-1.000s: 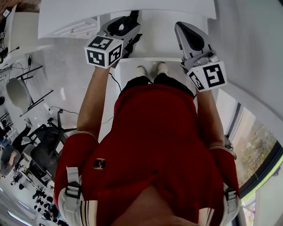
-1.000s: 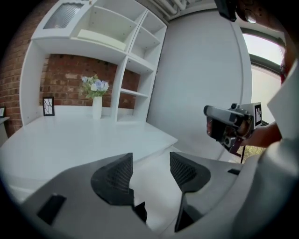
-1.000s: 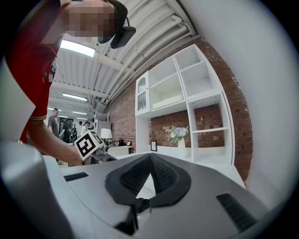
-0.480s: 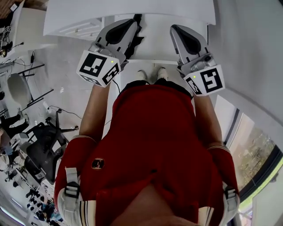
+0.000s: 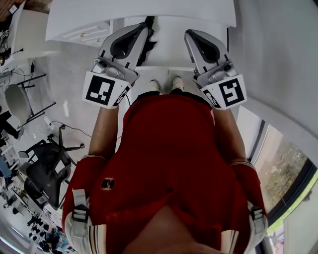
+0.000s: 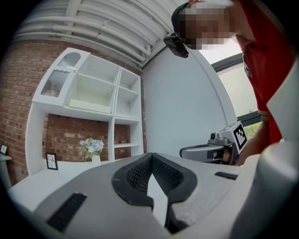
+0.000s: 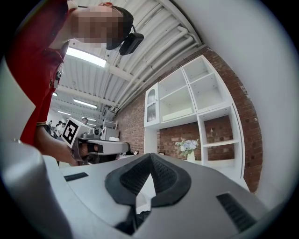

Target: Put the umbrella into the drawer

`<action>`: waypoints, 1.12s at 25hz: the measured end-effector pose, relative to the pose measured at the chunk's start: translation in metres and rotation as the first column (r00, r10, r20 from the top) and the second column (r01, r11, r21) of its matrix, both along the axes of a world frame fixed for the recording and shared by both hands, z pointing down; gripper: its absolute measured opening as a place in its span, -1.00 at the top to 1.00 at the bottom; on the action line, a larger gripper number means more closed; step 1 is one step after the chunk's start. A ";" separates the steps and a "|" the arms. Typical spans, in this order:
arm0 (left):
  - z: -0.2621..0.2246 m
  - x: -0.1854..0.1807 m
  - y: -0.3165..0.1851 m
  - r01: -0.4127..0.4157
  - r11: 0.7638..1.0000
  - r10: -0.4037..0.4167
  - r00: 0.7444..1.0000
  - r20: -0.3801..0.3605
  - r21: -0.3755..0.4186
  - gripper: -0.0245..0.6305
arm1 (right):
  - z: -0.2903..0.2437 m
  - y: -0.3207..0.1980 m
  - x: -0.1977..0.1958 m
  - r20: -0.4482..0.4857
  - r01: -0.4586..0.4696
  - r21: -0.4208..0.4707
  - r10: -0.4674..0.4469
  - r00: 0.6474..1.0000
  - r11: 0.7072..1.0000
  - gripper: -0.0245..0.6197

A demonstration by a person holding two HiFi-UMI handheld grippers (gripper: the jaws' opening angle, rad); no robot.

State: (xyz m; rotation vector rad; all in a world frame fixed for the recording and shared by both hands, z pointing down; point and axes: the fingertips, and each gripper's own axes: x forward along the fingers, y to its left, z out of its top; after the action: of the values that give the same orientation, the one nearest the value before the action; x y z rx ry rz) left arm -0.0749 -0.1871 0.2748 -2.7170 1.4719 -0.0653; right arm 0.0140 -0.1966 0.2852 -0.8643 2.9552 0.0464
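In the head view the person in a red shirt (image 5: pixel 171 163) stands facing a white tabletop (image 5: pixel 198 9) along the top of the frame. Below it a white panel juts toward the person, which looks like the open drawer (image 5: pixel 174 52). The shoes (image 5: pixel 155 85) show just under its near edge.

The left tool (image 5: pixel 140 30) is at upper centre-left and the right tool (image 5: pixel 191 34) at upper centre-right. They lie side by side and apart, both above the drawer, with their marker cubes nearest the body.

A dark shape, apparently the umbrella (image 5: pixel 149 43), lies along the drawer's left edge, just beside the left tool and partly hidden by it. Neither tool holds it.

In the left gripper view the left tool (image 6: pixel 151 157) is clenched, its pads meeting at the tip with nothing between them. The right tool (image 6: pixel 205 151) shows at mid-right.

In the right gripper view the right tool (image 7: pixel 150 156) is also clenched on nothing, and the left tool (image 7: pixel 105 147) shows at mid-left.

Both views look level at a white shelf unit (image 6: pixel 100 93) on a brick wall (image 6: pixel 28 88), with a vase of flowers (image 6: pixel 94 150) on the tabletop. A small picture frame (image 6: pixel 51 161) stands left of the vase.
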 end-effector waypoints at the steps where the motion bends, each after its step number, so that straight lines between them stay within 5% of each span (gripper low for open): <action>1: 0.000 -0.002 0.000 0.006 1.000 -0.006 1.000 -0.006 0.000 0.91 | 0.001 0.000 0.002 -0.001 -0.005 -0.001 0.005 1.000 1.000 0.95; 28: 0.010 0.000 0.006 -0.006 1.000 0.005 1.000 -0.029 -0.023 0.91 | 0.008 0.002 0.019 -0.013 -0.052 -0.001 0.052 0.999 0.999 0.95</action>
State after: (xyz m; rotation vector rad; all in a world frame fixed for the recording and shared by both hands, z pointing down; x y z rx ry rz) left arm -0.0752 -0.1812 0.2844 -2.7512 1.4801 -0.0428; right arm 0.0334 -0.1948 0.2928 -0.9449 2.9441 0.0532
